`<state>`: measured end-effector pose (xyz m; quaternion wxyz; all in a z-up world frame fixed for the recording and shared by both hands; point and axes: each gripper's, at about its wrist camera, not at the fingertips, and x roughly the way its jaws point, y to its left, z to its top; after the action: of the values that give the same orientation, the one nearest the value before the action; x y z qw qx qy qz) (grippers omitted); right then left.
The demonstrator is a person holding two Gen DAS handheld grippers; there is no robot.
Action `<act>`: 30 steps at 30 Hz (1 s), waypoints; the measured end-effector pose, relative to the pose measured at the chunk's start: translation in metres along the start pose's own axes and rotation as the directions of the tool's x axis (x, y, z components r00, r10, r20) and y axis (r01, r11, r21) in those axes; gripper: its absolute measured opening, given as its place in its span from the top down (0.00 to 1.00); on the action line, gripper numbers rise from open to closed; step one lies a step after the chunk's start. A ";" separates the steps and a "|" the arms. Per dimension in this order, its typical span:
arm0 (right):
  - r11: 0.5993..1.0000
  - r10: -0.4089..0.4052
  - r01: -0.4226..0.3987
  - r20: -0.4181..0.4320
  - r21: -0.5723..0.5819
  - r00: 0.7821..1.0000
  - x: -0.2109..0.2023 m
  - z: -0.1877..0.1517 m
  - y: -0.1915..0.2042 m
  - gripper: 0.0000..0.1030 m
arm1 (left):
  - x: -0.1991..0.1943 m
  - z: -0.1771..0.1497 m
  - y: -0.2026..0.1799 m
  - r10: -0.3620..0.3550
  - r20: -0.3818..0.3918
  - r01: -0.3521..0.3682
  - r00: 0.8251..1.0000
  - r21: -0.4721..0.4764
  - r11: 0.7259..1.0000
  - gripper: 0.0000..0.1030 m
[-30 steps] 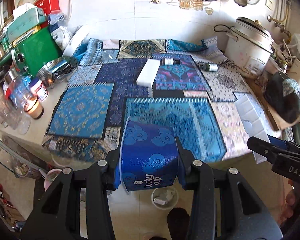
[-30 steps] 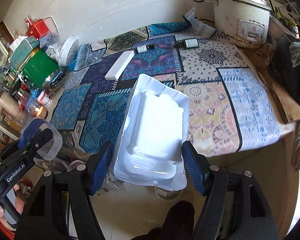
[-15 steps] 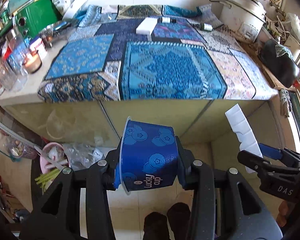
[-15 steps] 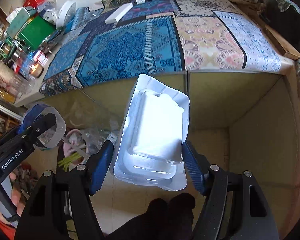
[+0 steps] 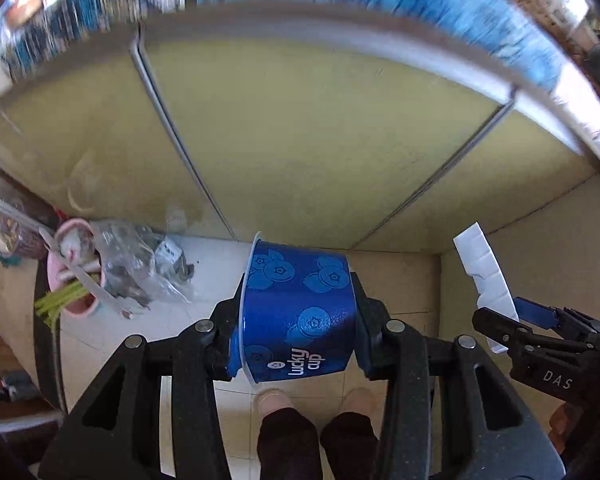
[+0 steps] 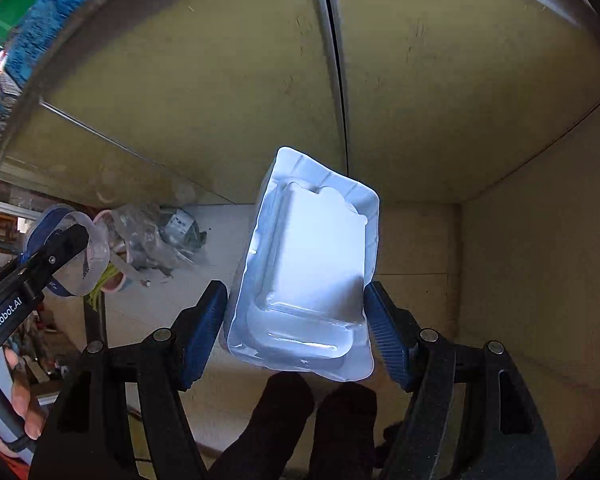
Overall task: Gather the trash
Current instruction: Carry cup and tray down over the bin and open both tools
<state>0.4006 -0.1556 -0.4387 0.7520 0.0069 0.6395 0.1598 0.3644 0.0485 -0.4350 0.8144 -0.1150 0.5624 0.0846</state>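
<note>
While both tongs point steeply down at the floor, each carries one piece of trash. Left gripper [image 5: 296, 320]: jaws pressed on the sides of a blue cup [image 5: 296, 316] lying on its side, rim toward the left of the view. Right gripper [image 6: 296, 332]: jaws set wide around a white tray [image 6: 312, 272], the blue pads touching its long edges; the tray stands up out of the grip. Beyond the tongs lie pale floor tiles [image 5: 204, 272], the person's feet [image 5: 316, 404] at the bottom edge, and yellow cabinet doors [image 5: 300, 140] under a blurred counter edge. At the left, against the cabinet, sit a clear bag [image 5: 140, 268] of refuse and a pink bin [image 5: 74, 276] with scraps in it. Step in hand, as judged: carrying both items to the disposal point. The next move calls for swinging each gripper leftward over the bin or bag, then opening the jaws so the item drops inside, not onto the tiles.
</note>
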 end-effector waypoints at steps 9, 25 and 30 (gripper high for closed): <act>0.997 0.043 -0.049 -0.110 -0.058 0.993 0.186 0.018 -0.019 0.35 | 0.171 -0.054 0.033 0.007 -0.080 -0.020 0.997 -0.164 0.986 0.59; 0.978 0.068 -0.115 -0.258 -0.172 0.964 0.357 0.015 0.000 0.27 | 0.305 -0.079 0.051 0.045 -0.078 -0.056 0.996 -0.141 0.988 0.59; 0.983 0.088 -0.123 -0.243 -0.136 0.966 0.348 0.009 -0.013 0.26 | 0.306 -0.075 0.048 0.026 -0.078 -0.036 0.997 -0.135 0.990 0.59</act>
<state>0.4580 -0.0796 -0.7742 0.6595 -0.0345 0.7091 0.2471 0.3928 0.0762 -0.7516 0.7812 -0.1647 0.5878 0.1309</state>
